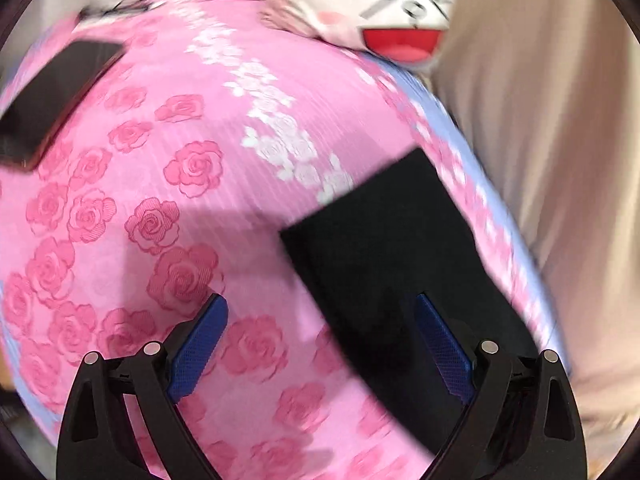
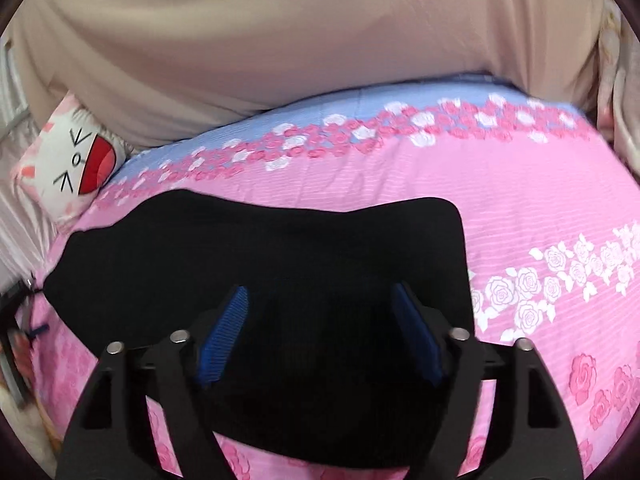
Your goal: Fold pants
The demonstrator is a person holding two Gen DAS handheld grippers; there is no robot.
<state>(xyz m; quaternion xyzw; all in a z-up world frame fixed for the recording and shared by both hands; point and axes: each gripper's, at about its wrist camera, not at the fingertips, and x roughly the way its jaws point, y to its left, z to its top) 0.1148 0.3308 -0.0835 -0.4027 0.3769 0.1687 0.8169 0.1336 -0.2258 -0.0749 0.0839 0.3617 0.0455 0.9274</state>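
Observation:
The black pants (image 2: 256, 264) lie folded into a flat block on the pink rose-print sheet (image 2: 540, 208). In the left wrist view the same pants (image 1: 384, 240) reach in from the lower right. My left gripper (image 1: 322, 316) hovers open over the pants' left edge, its right finger above the black cloth and its left finger above pink sheet. My right gripper (image 2: 320, 308) is open just above the near part of the pants, with black cloth showing between the blue pads and nothing pinched.
A dark phone (image 1: 52, 100) lies on the sheet at the left. A white cartoon-face pillow (image 1: 384, 8) sits at the head of the bed, also the pillow (image 2: 76, 160). A beige curtain (image 2: 304, 40) hangs behind the bed's blue border (image 2: 360, 108).

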